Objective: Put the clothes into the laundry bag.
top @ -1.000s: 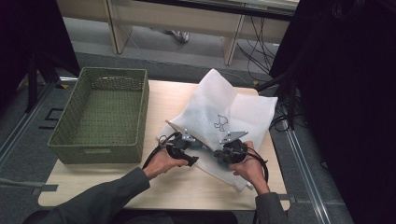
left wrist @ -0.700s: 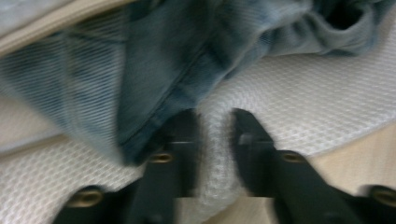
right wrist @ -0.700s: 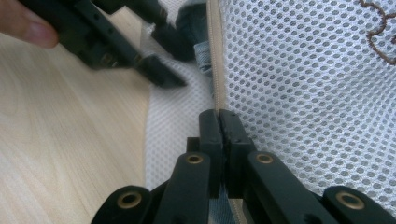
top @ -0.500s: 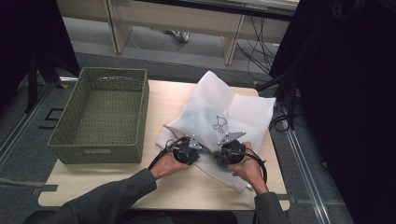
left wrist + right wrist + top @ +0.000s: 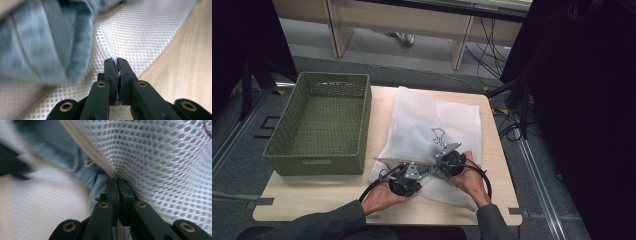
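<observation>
White mesh laundry bag, zippered, holding pale blue denim: laid on the light wooden table toward its right edge, beside the green woven basket. Left gripper clamped on mesh; right gripper clamped at the beige zipper. Mouth is best opened by even outward tension, mesh kept unsnagged

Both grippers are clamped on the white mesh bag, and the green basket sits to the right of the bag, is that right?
Not quite. The high view shows the green basket to the left of the white mesh bag, not the right. The left gripper and right gripper are indeed both clamped on the bag.
</observation>
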### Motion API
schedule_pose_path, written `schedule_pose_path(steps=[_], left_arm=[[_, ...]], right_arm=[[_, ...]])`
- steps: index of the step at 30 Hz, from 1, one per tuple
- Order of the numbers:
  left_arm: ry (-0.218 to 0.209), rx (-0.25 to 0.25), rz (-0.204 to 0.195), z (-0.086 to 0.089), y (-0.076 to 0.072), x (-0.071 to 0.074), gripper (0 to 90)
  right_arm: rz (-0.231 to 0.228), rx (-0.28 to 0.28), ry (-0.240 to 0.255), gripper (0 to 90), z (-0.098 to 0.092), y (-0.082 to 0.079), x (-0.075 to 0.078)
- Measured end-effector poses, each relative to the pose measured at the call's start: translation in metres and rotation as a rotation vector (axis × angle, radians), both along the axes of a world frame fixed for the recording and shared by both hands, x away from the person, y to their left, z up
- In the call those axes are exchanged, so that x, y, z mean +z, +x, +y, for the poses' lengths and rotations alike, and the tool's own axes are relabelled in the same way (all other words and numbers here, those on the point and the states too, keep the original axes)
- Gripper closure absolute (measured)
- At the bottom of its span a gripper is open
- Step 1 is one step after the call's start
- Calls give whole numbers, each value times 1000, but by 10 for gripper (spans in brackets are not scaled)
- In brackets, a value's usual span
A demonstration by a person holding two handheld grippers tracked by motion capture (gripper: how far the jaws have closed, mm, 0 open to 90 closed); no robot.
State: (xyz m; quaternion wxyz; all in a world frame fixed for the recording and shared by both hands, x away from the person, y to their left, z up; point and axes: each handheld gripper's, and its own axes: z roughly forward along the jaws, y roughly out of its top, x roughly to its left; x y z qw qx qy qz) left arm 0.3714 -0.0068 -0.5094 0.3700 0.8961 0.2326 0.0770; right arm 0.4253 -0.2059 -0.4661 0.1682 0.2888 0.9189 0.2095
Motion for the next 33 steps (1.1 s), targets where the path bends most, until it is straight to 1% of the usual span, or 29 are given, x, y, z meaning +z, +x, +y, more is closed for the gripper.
schedule_pose_path(steps=[1, 2, 3, 5, 6, 7, 8, 9, 10, 11, 12, 13, 14, 16, 17, 19, 20, 21, 23, 24, 25, 26, 27, 28, 29, 30, 31, 32, 33], left_arm=[[-5, -1, 9, -1, -2, 0, 863], [4, -5, 3, -2, -4, 0, 863], [6, -10, -2, -2, -4, 1, 862], [20, -25, 13, -1, -2, 2, 852], [-1, -11, 16, -2, -2, 1, 846], [4, -21, 11, -3, -1, 2, 836], [26, -36, 16, -2, 0, 3, 825], [39, -59, 5, 0, 3, 5, 803], [0, -18, 24, -1, 1, 8, 783], [-22, 4, 20, 0, 1, 10, 765], [-27, 2, 2, 3, 3, 15, 754], [-38, 13, -2, 7, 4, 21, 747], [-56, 39, -6, 10, 5, 25, 742], [-65, 57, -9, 19, 9, 31, 738], [-72, 80, -3, 24, 11, 33, 724], [-74, 116, 15, 33, 12, 36, 652], [-69, 107, 9, 37, 13, 37, 627], [-63, 118, 16, 39, 12, 37, 591], [-55, 130, 21, 43, 12, 36, 538], [-46, 135, 25, 45, 12, 37, 513], [-44, 138, 18, 47, 12, 37, 504], [-43, 146, 13, 48, 11, 37, 487], [-24, 142, -5, 51, 11, 39, 473], [-14, 150, -10, 52, 10, 38, 460], [-37, 174, -8, 52, 10, 36, 442], [-10, 175, -7, 53, 11, 35, 416], [-2, 171, -6, 53, 13, 33, 397], [-3, 166, 5, 50, 14, 30, 374], [-8, 167, 17, 46, 14, 27, 373]], right_arm=[[-14, -10, -8, 898, -1, 5, -1], [-17, -39, -12, 898, -1, 7, -1], [-36, -32, -18, 898, -3, 13, 0], [-32, -37, -5, 898, -5, 19, 0], [-35, -39, -2, 898, -5, 19, 1], [-38, -31, 1, 897, -5, 20, 1], [-28, -29, 6, 897, -6, 19, 2], [-36, -30, 11, 897, -7, 19, 3], [-26, -32, 23, 894, -8, 18, 4], [-38, -18, 38, 890, -9, 17, 7], [-52, -16, 54, 889, -10, 14, 9], [-70, 7, 84, 881, -11, 11, 11], [-61, -2, 106, 866, -12, 5, 16], [-81, 6, 118, 818, -11, -3, 22], [-94, 30, 123, 803, -10, -4, 23], [-111, 45, 116, 772, -5, -10, 26], [-122, 67, 118, 760, -3, -10, 26], [-125, 84, 117, 745, 0, -11, 27], [-118, 70, 119, 722, 5, -14, 27], [-121, 79, 128, 711, 7, -14, 28], [-125, 93, 137, 711, 9, -15, 28], [-137, 123, 128, 713, 12, -16, 29], [-144, 113, 125, 713, 14, -17, 30], [-143, 125, 116, 711, 16, -17, 30], [-127, 116, 112, 711, 18, -17, 30], [-142, 128, 101, 727, 19, -15, 27], [-157, 133, 85, 764, 19, -14, 26], [-149, 133, 70, 830, 19, -13, 27], [-147, 117, 71, 856, 20, -13, 27]])
